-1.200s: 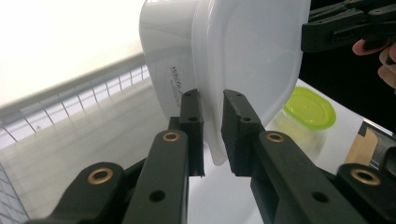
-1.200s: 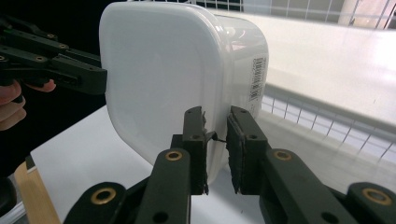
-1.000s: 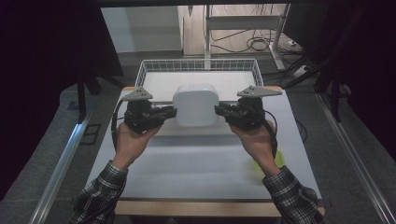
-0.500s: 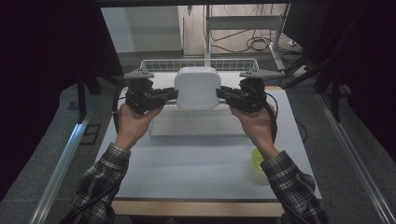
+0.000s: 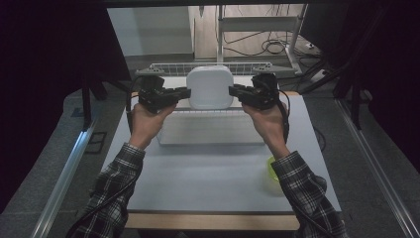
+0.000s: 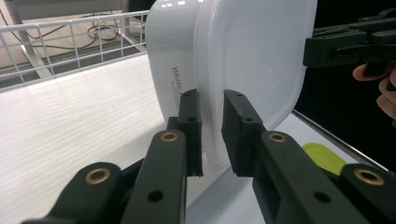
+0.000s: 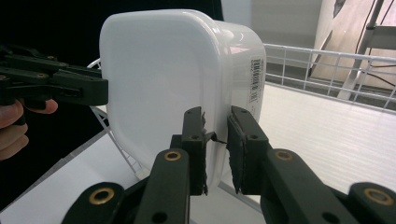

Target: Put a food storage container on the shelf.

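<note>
The white container [image 5: 210, 87] hid the middle of the wire basket's [image 5: 173, 67] far rim in the high view. The right forearm covered part of the green lid [image 5: 272, 168]. In the left gripper view, the container's top ran past the upper edge. The printed wording on its side was too small to read. In the right gripper view, the barcode label [image 7: 255, 79] was illegible.

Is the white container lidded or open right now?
Lidded. The white container has its lid seated; the left tool and right tool each pinch its rim, holding it above the wire basket.
</note>
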{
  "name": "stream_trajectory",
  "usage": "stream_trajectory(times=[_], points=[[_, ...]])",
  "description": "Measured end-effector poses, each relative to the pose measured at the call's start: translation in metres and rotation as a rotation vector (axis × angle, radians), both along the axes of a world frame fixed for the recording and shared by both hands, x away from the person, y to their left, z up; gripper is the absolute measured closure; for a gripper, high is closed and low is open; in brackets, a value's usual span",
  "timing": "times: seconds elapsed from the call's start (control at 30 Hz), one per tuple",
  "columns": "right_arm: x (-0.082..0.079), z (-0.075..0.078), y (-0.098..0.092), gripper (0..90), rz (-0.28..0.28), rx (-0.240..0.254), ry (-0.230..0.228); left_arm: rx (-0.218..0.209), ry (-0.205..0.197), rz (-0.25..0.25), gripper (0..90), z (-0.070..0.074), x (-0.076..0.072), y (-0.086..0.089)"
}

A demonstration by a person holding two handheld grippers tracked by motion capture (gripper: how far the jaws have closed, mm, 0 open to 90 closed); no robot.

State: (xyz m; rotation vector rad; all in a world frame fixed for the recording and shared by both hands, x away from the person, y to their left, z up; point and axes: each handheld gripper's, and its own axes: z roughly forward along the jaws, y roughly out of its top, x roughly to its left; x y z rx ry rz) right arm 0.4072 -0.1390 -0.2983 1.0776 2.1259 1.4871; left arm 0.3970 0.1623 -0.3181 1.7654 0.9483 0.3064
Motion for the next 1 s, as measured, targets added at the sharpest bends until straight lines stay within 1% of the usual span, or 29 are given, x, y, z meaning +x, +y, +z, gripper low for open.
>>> stream_trajectory(times=[0.2, 0.3, 0.4, 0.5, 0.7, 0.87, 1.0], points=[[0.005, -0.002, 0.001, 76.7, 0.002, -0.001, 0.009, 0.010, 0.001, 0.011, 76.1, -0.003, 0.005, -0.002], [0.007, -0.004, 0.001, 75.6, 0.002, -0.002, 0.016, -0.011, 0.002, 0.013, 73.7, -0.004, 0.006, -0.002], [0.010, -0.005, 0.002, 73.0, -0.005, -0.007, 0.010, -0.008, -0.005, 0.009, 71.0, -0.002, 0.008, -0.003], [0.013, -0.005, 0.003, 70.6, -0.011, -0.010, 0.007, 0.003, -0.011, 0.017, 68.2, -0.001, 0.010, -0.006], [0.016, -0.005, 0.007, 67.3, -0.012, -0.030, -0.004, -0.017, -0.007, 0.032, 63.0, -0.003, 0.013, -0.007], [0.018, -0.007, 0.010, 63.6, -0.013, -0.049, -0.010, -0.014, -0.010, 0.042, 59.9, -0.006, 0.018, -0.009], [0.021, -0.009, 0.011, 60.9, -0.012, -0.039, -0.009, 0.002, -0.022, 0.051, 56.0, -0.008, 0.021, -0.011]])
